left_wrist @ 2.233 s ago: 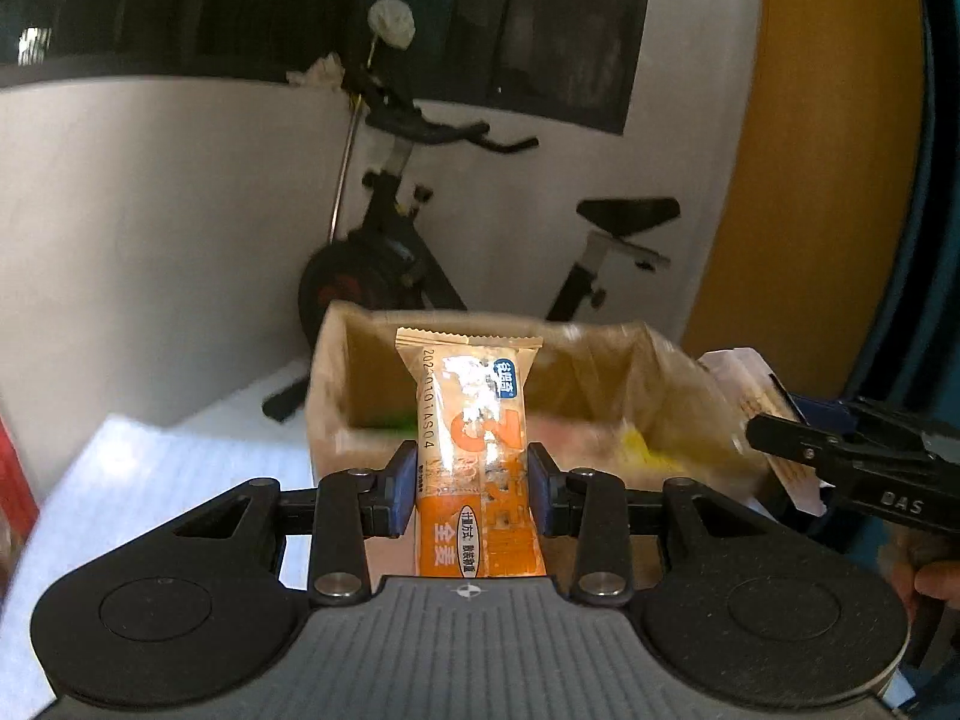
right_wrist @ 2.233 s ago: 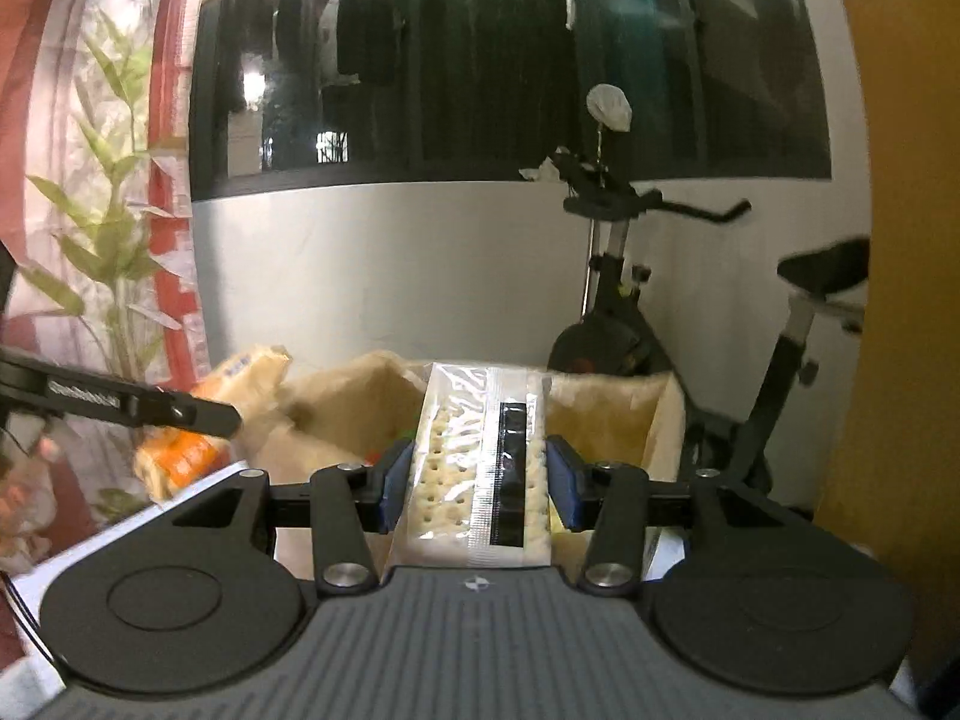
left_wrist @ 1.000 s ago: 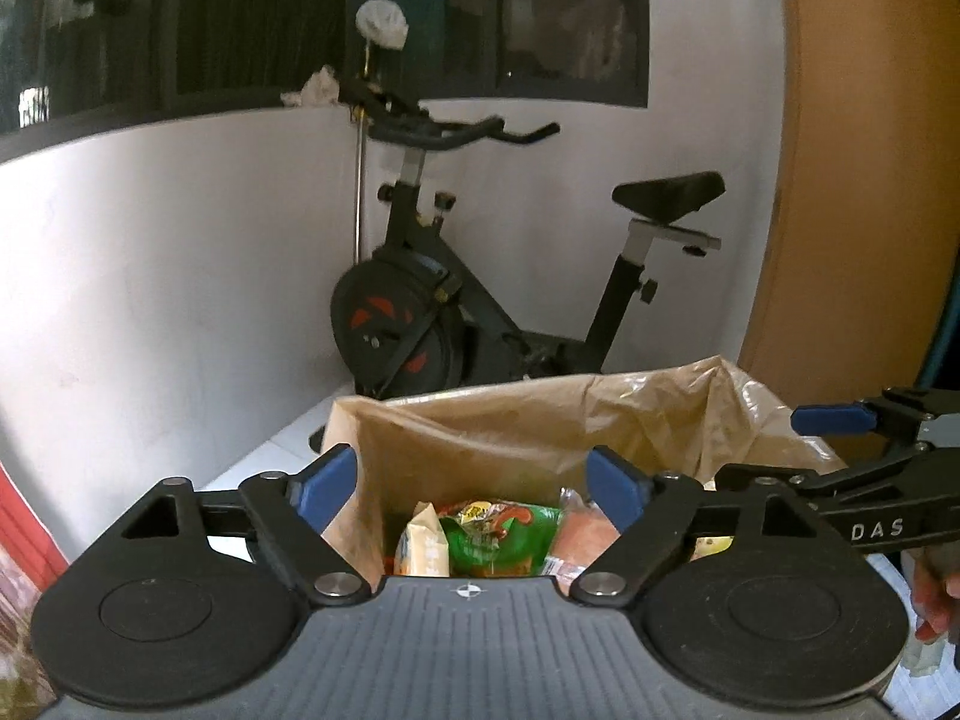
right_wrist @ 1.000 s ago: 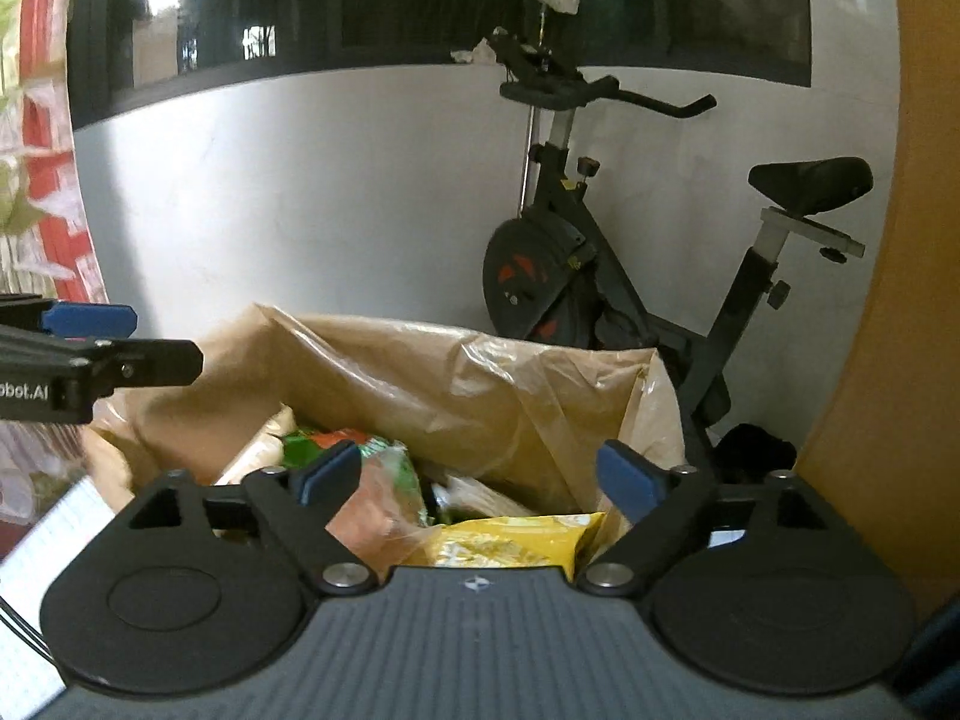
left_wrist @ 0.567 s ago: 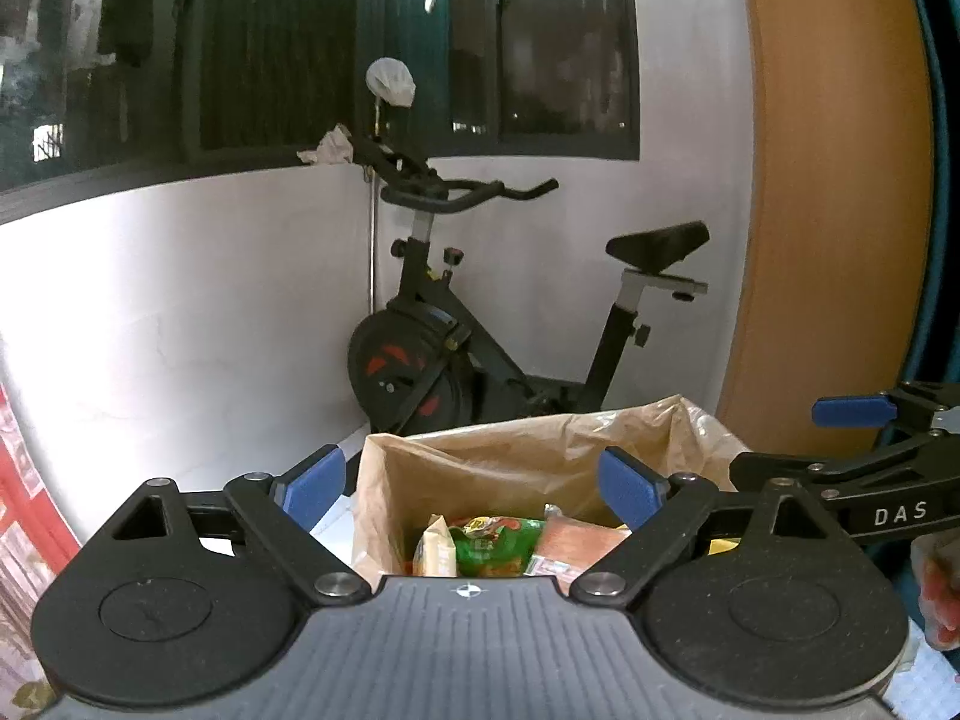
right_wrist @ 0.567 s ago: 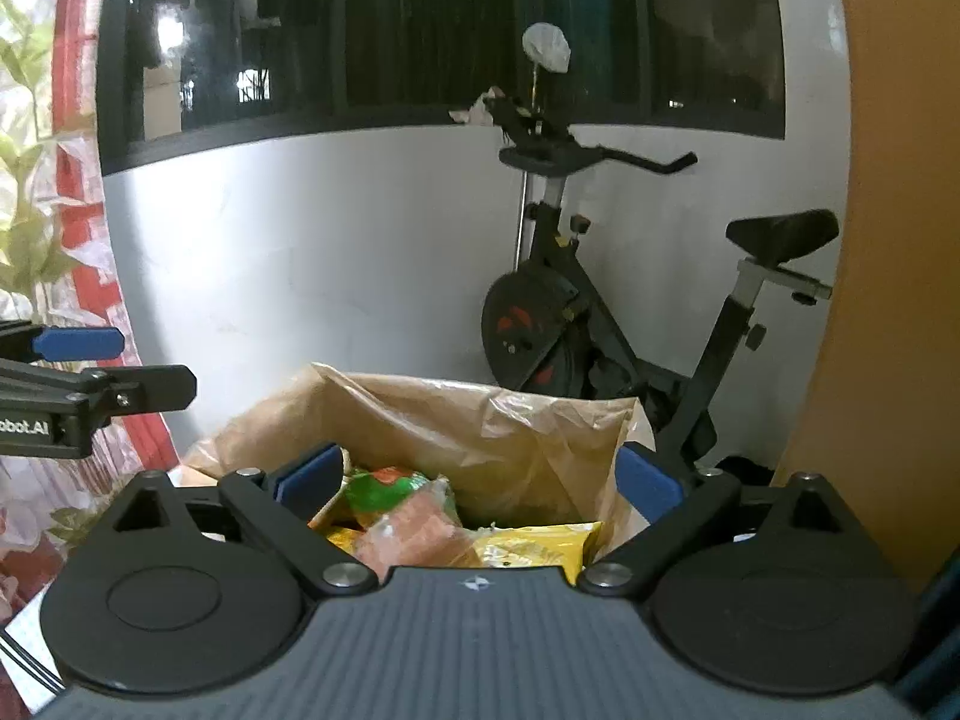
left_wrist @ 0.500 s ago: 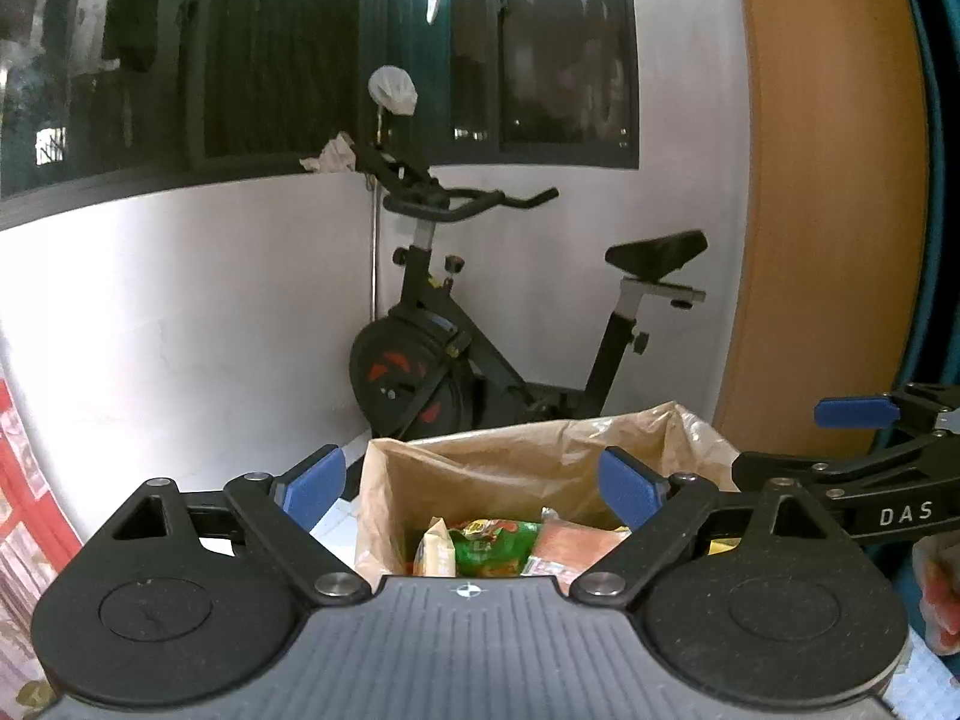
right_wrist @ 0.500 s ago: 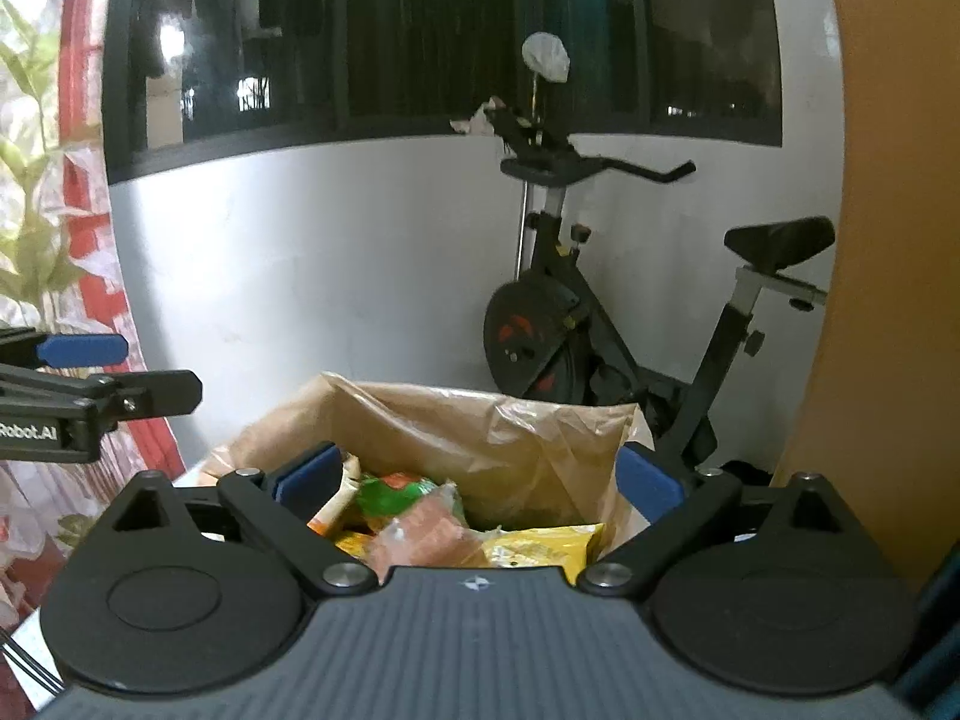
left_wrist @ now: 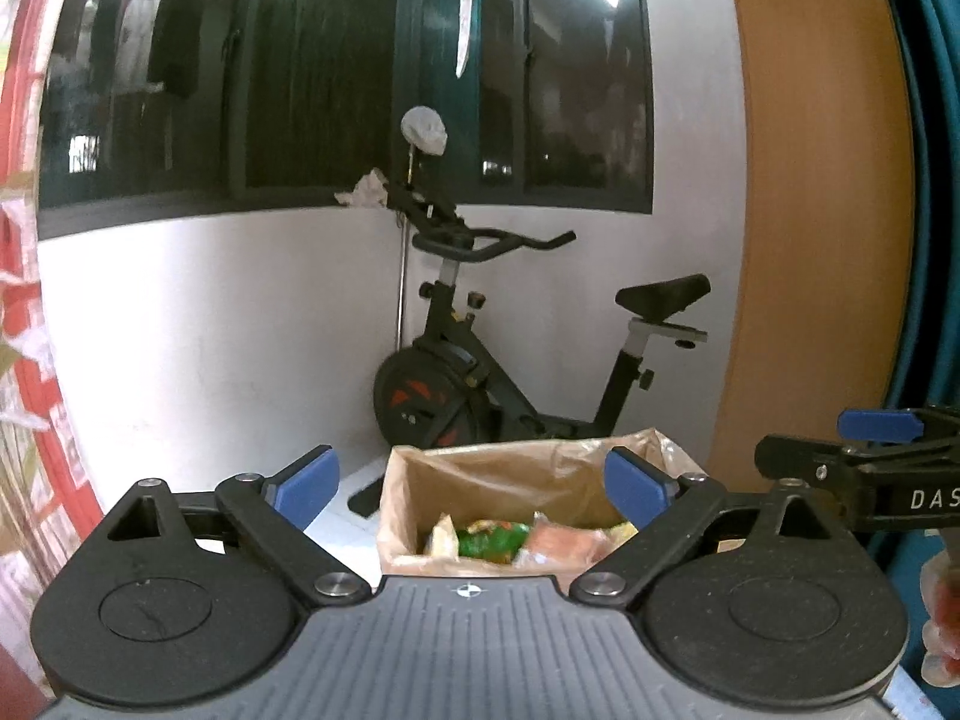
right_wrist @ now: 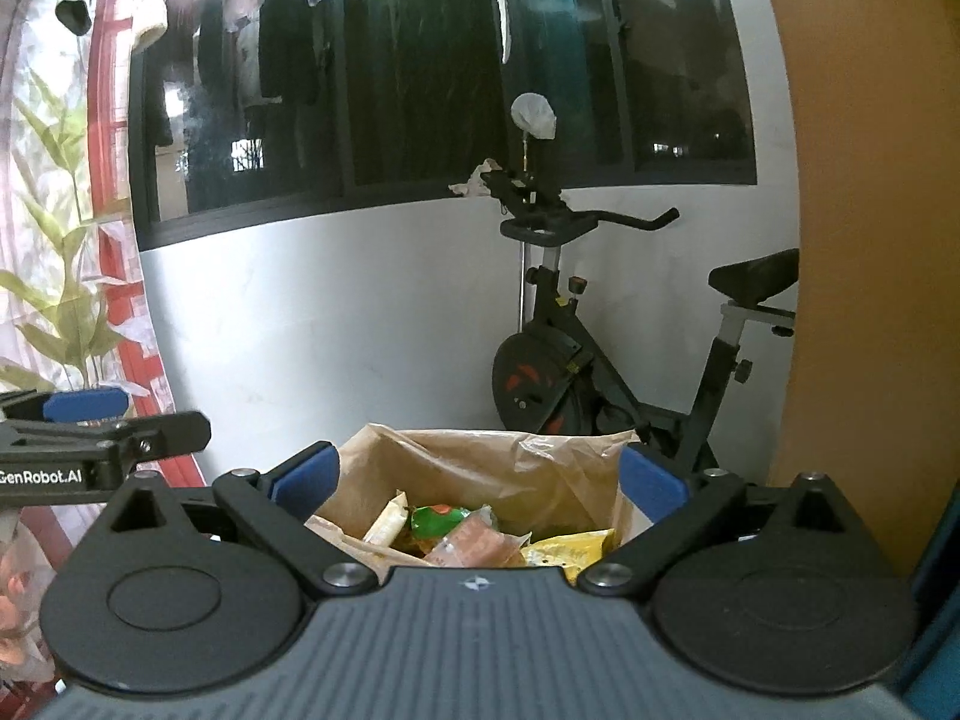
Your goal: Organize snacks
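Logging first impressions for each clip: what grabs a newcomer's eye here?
The brown paper bag sits low in the middle, full of bright snack packets. Behind it a black exercise bike stands against the white wall. The left gripper and right gripper are empty.

your left gripper point(left_wrist: 471, 486) and right gripper point(right_wrist: 477, 483) sit side by side, both facing the paper bag point(left_wrist: 510, 471) ahead and below. snack packets point(right_wrist: 480, 531) lie inside the bag. exercise bike point(left_wrist: 480, 372) stands behind the bag, against the wall point(left_wrist: 240, 324). window point(left_wrist: 336, 78) above that wall. door panel point(left_wrist: 816, 210) right of the bike. plant point(right_wrist: 54, 276) at far left.
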`<state>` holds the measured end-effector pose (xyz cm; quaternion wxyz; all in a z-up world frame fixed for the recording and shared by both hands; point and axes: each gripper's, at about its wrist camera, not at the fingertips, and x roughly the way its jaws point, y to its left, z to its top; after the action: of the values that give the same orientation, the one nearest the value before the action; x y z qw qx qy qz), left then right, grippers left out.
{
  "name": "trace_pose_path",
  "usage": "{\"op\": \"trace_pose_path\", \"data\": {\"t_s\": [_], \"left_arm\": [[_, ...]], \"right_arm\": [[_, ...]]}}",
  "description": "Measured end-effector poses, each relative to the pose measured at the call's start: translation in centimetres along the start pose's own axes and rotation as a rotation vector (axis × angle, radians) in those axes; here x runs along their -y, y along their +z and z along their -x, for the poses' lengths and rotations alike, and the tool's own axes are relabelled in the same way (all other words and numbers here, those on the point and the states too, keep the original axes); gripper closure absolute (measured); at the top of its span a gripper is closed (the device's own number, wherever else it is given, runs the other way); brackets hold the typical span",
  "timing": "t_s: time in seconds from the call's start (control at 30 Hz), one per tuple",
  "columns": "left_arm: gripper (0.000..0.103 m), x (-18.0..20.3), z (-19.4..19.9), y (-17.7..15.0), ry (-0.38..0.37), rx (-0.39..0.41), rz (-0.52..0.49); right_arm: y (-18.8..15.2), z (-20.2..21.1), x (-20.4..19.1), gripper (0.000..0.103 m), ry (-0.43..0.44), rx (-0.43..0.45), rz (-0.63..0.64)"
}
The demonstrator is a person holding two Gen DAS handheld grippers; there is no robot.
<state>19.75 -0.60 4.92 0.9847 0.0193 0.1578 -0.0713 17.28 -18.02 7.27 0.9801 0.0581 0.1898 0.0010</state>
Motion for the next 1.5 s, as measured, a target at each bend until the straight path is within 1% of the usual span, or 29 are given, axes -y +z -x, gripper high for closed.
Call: {"op": "trace_pose_path", "data": {"t_s": [0.1,0.33,0.53,1.5], "left_arm": [[0.007,-0.1,0.4,-0.3,0.026,-0.008,0.006],[0.007,-0.7,0.7,-0.1,0.060,-0.008,0.024],[0.007,-0.5,0.9,-0.2,0.076,-0.013,0.020],[0.007,0.1,1.1,-0.5,0.108,-0.024,0.030]], "right_arm": [[-0.1,0.7,0.0,0.001,-0.004,0.003,0.001],[-0.4,1.3,0.1,0.001,-0.015,0.001,0.002],[-0.8,1.5,0.0,0.001,-0.017,-0.005,0.004],[-1.7,1.7,0.3,0.001,-0.036,-0.017,0.004]]}}
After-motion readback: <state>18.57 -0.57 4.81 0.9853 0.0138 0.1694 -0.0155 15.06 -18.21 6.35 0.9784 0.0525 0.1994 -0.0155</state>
